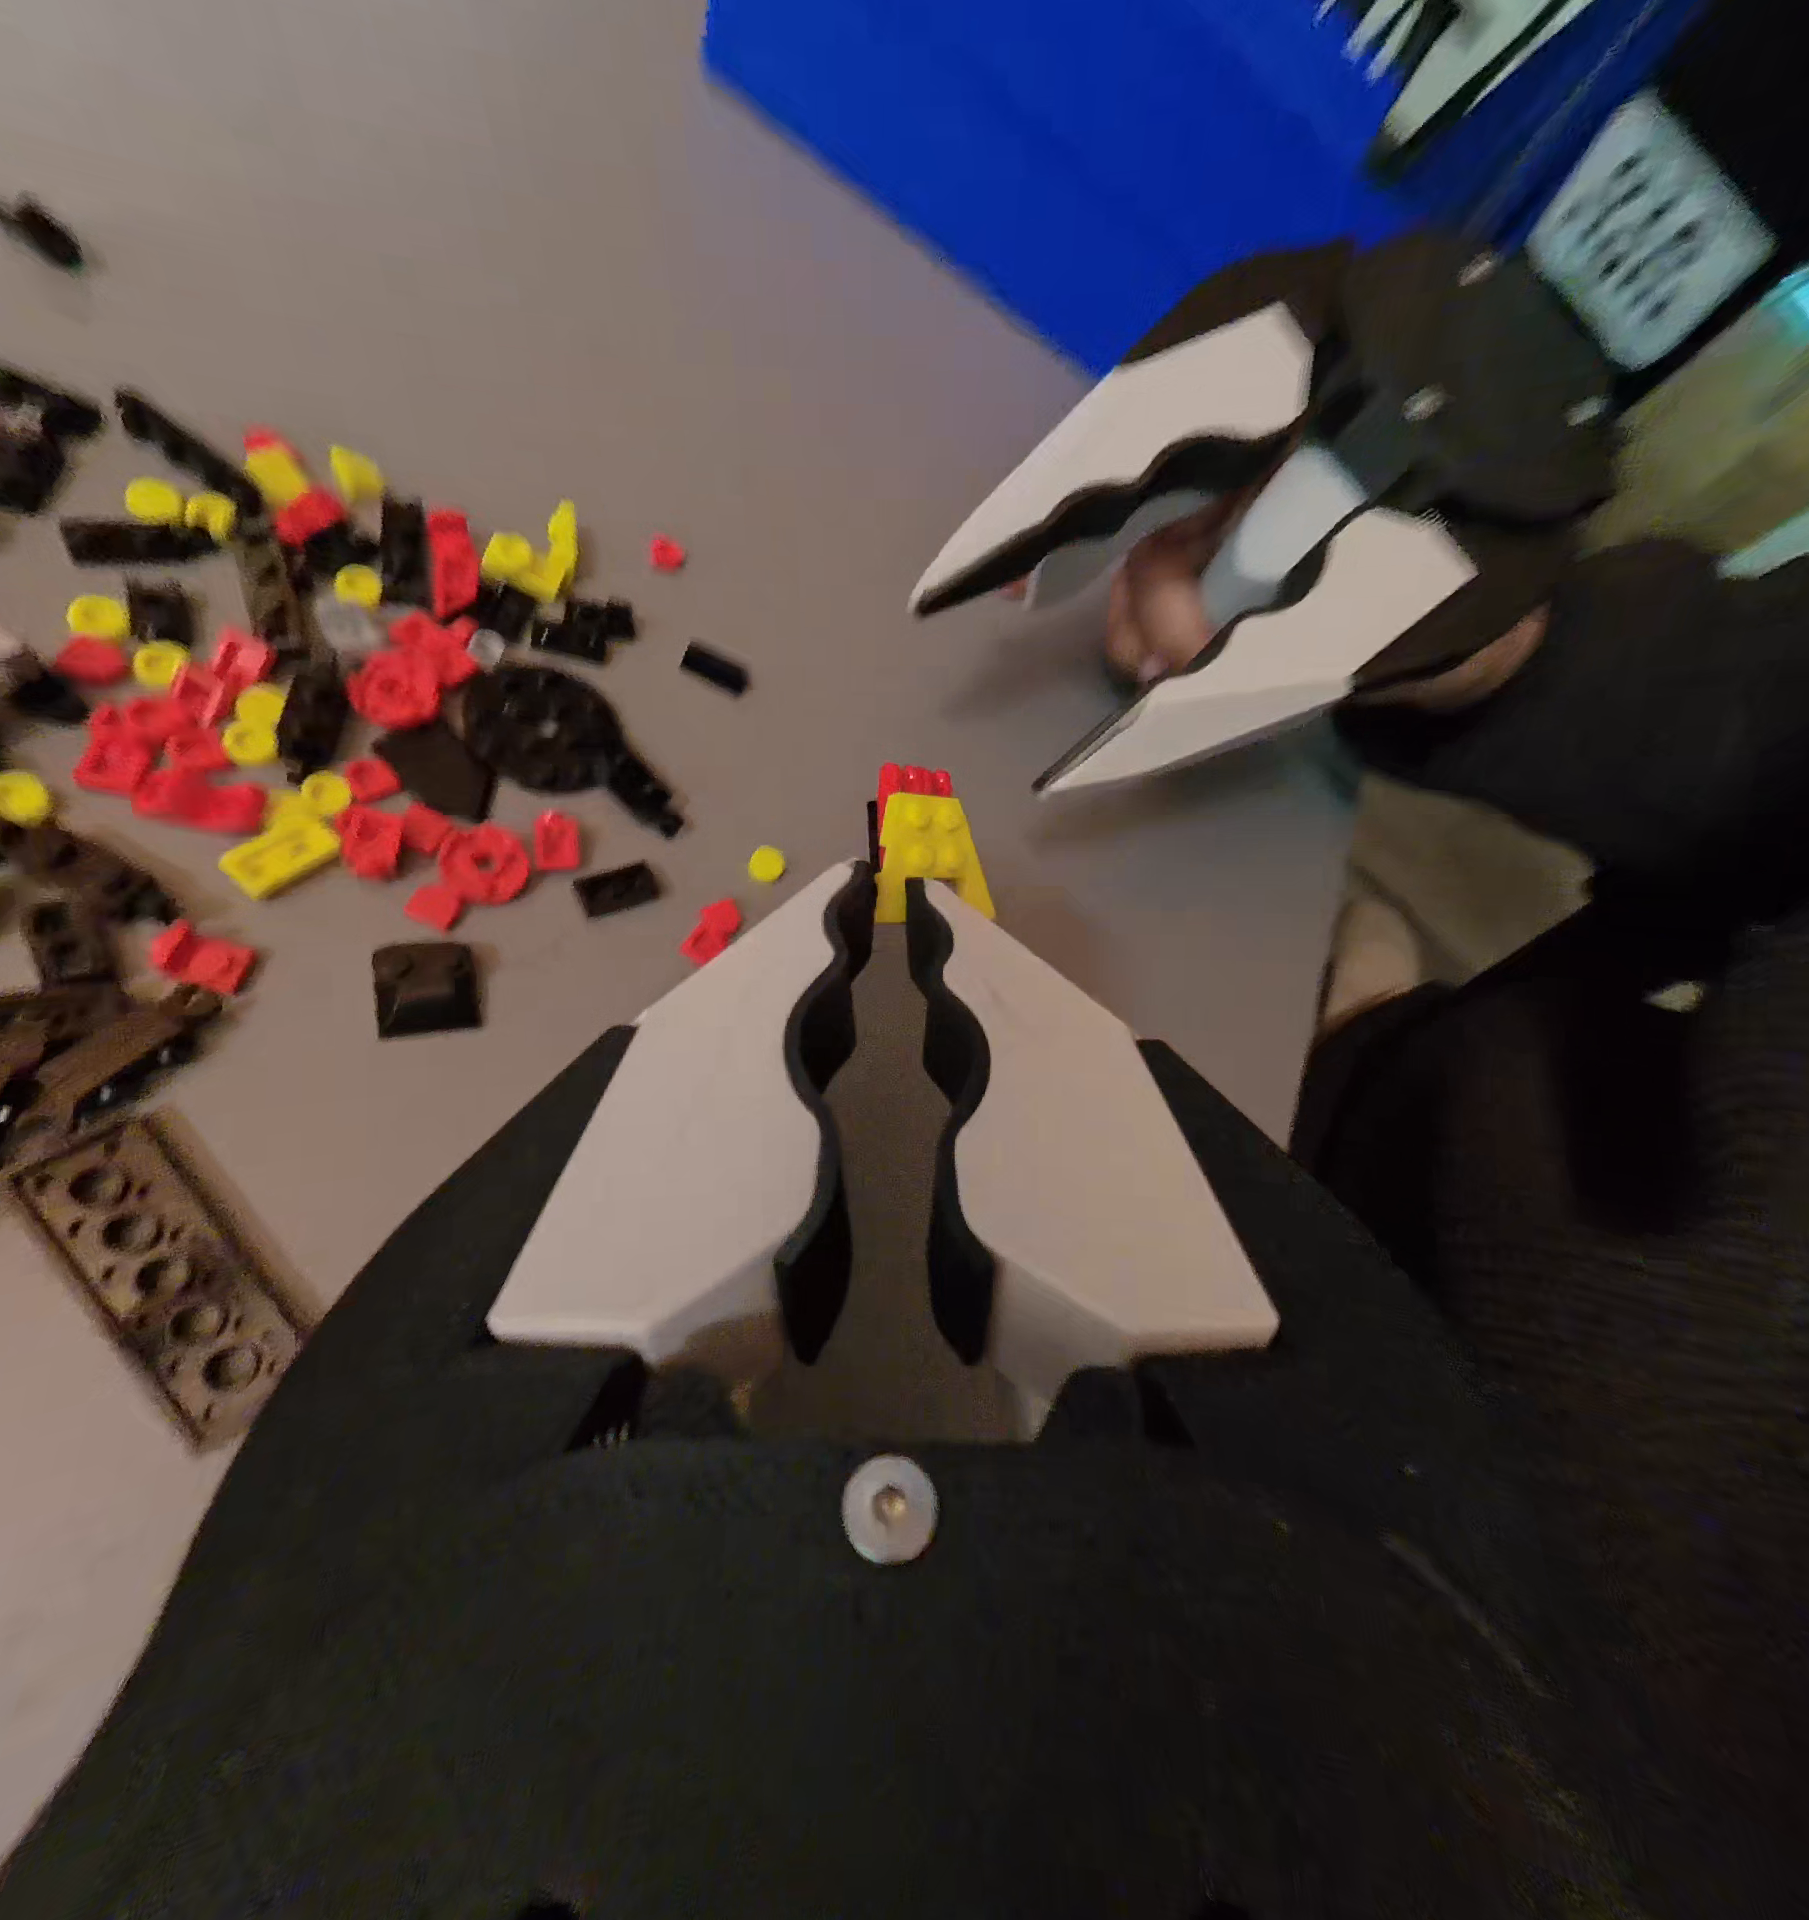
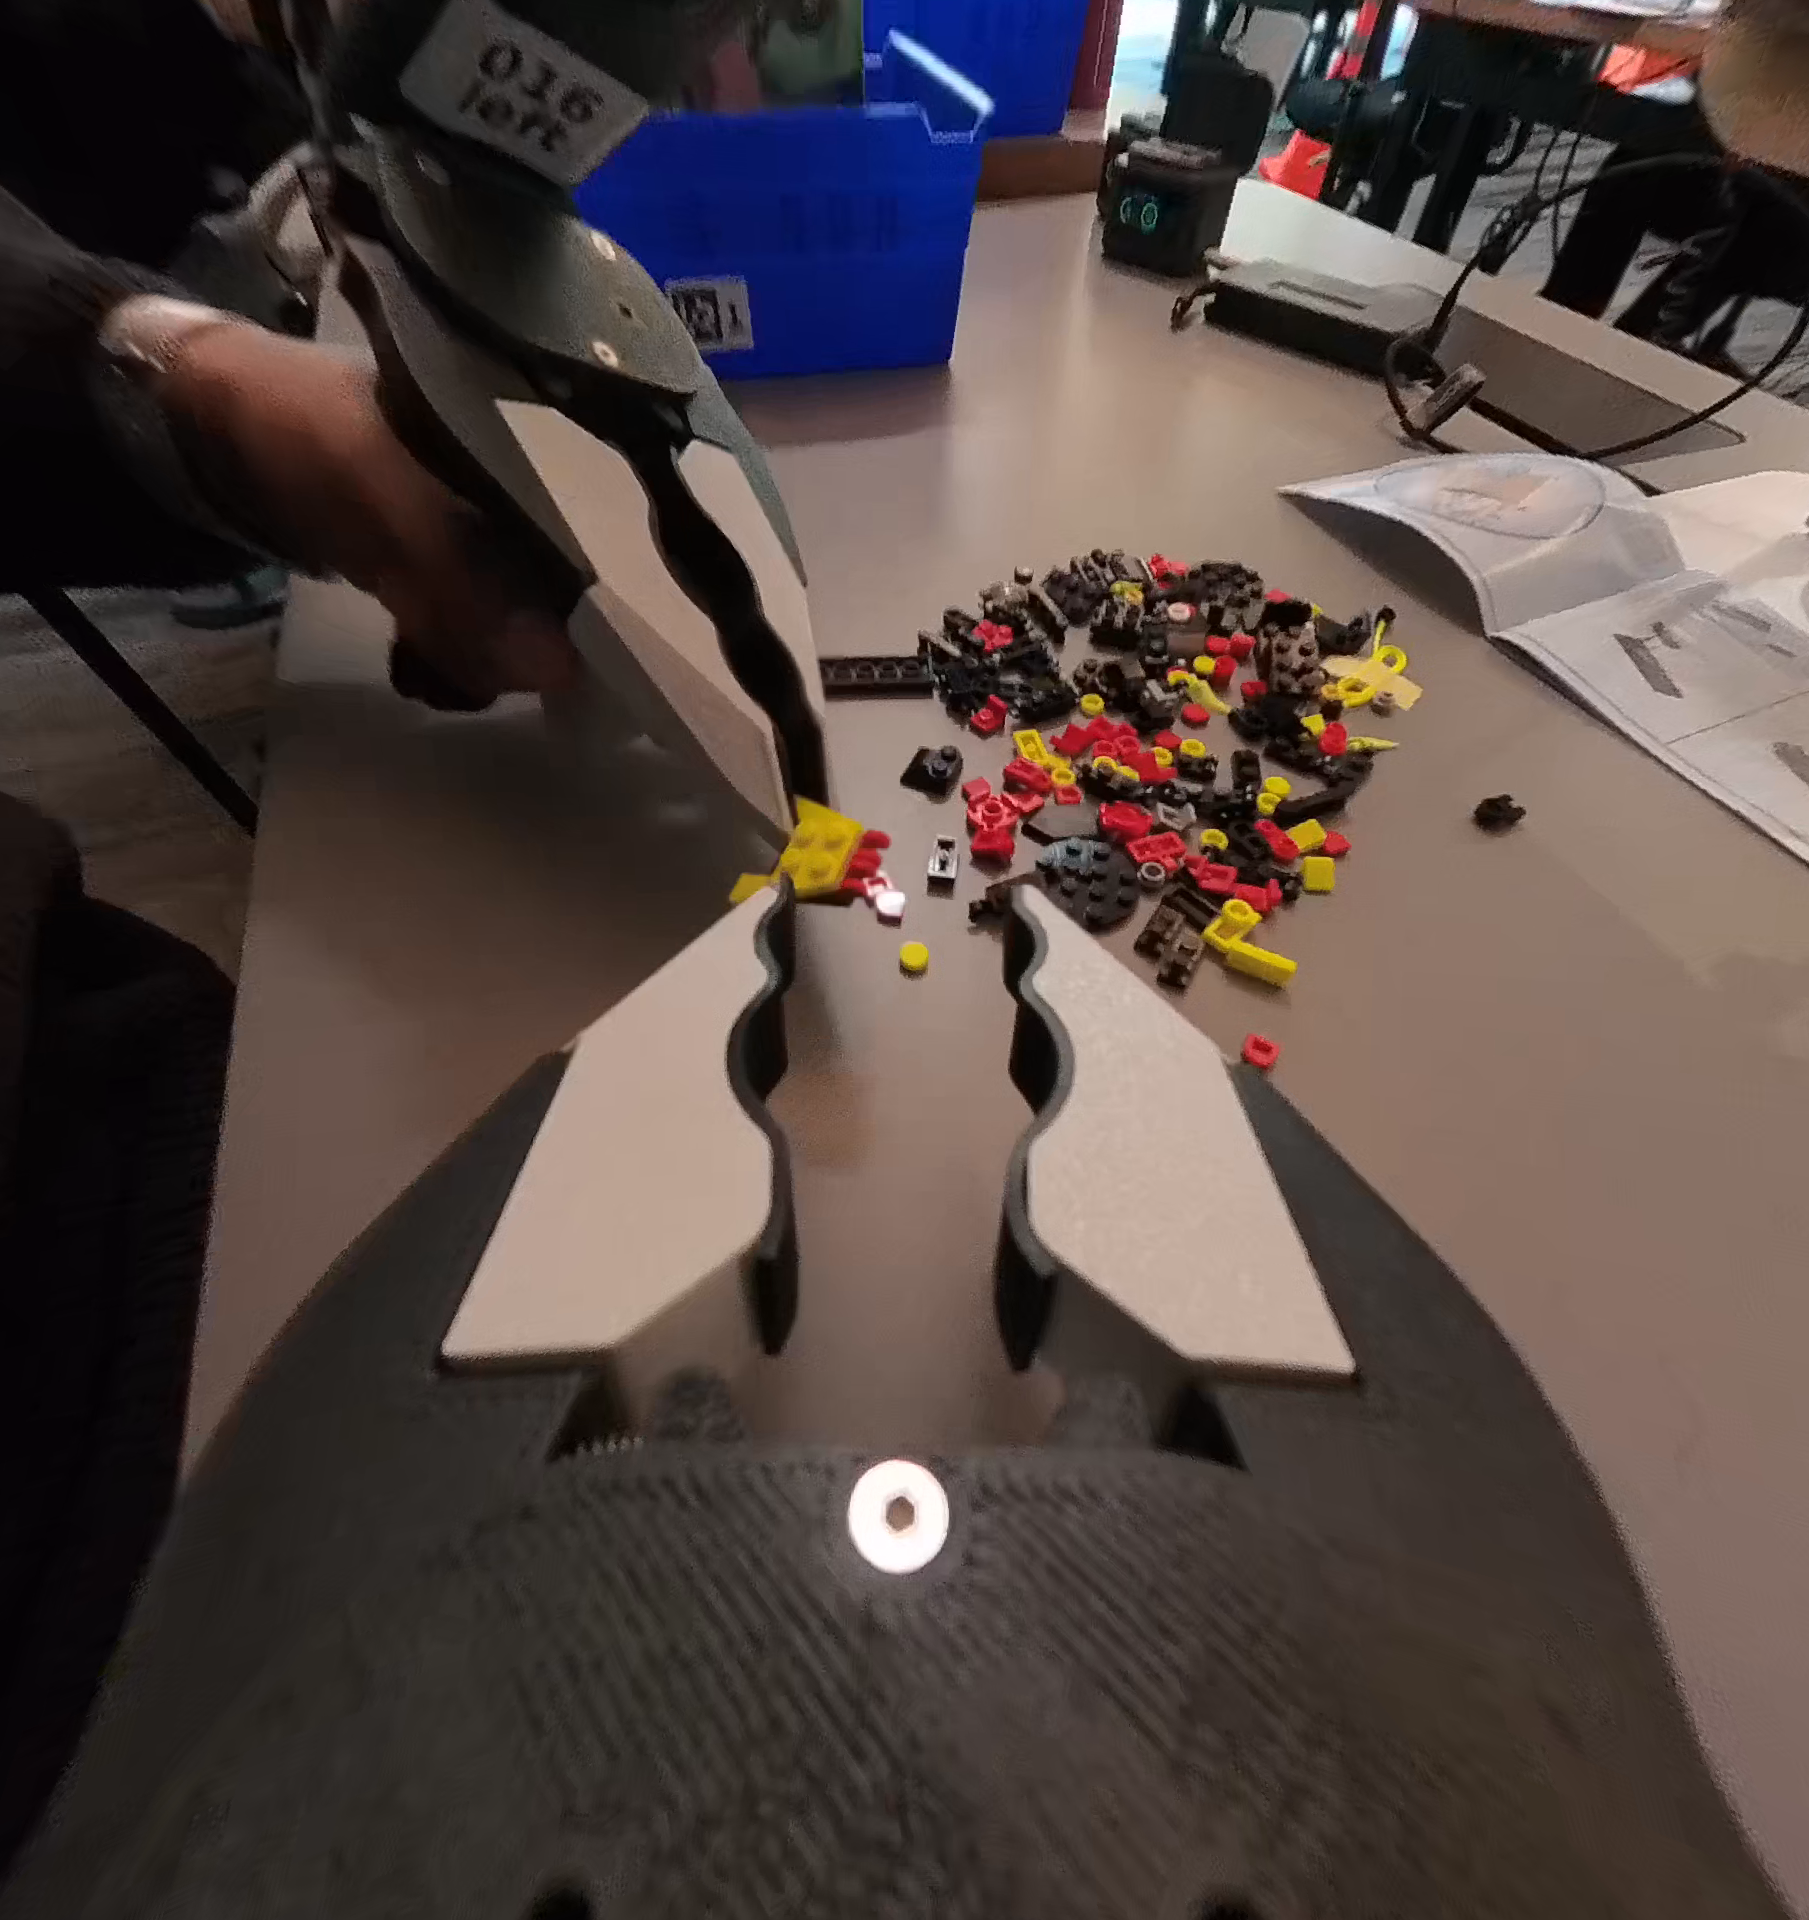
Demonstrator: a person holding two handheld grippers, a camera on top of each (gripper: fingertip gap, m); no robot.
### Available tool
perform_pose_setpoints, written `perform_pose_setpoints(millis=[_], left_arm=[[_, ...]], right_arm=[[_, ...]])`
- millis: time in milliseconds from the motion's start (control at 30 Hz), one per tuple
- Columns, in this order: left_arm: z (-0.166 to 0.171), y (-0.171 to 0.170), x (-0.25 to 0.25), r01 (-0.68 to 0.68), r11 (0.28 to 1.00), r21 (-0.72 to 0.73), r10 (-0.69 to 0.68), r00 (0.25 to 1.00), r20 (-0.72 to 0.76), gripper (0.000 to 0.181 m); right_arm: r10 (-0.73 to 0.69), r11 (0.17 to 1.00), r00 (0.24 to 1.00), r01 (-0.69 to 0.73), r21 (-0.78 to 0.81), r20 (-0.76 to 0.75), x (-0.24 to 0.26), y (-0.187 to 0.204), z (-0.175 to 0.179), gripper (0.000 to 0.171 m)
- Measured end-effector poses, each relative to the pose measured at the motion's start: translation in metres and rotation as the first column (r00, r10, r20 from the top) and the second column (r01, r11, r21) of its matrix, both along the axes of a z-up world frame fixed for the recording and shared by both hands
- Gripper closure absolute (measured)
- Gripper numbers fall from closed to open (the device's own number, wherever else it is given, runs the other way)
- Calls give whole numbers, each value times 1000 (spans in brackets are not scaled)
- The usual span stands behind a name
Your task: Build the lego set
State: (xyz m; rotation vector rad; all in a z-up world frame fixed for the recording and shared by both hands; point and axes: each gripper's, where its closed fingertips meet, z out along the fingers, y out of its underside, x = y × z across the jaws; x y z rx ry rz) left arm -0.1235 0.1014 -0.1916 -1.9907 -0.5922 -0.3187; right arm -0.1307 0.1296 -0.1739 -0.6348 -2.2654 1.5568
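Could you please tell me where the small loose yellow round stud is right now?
The yellow round stud lies alone on the table, between the open right gripper fingertips, just right of the yellow-and-red assembly held by the left gripper.

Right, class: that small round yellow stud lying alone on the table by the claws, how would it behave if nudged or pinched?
The yellow stud looks tiny and flat, so it would probably slide, not tip. Lying flat, it likely won't roll unless flipped on edge. Its smooth plastic and low profile may let it slip from the open right claw.
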Motion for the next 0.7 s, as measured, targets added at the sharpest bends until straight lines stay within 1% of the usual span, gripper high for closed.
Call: perform_pose_setpoints(millis=[33,100,200,267,333,433,567,700], left_arm=[[8,1,-2,-1,999,47,2,1000,-20,179],[21,2,-1,31,995,97,-18,991,-132,180],[35,4,3,77,991,107,-34,932,-361,181],[42,6,5,83,992,92,-29,878,-478,181],[43,9,11,101,993,64,-50,837,-545,181],[41,12,17,122,992,40,-76,809,-583,181],[45,12,20,134,988,71,-72,827,-558,181],[49,12,26,171,979,108,-90,847,-524,181]], right_arm=[[8,999,1000,-8,-33,-1,1,-1,6,133],[37,990,999,-37,-133,0,6,-4,21,133],[109,951,992,-84,-298,67,15,-6,39,139],[138,945,979,-85,-317,148,16,-7,34,137],[155,950,973,-100,-298,170,19,-10,27,137],[164,938,979,-118,-325,117,22,-14,37,146],[175,946,983,-153,-288,53,25,-13,40,162],[212,940,977,-203,-272,3,32,-14,43,164]])
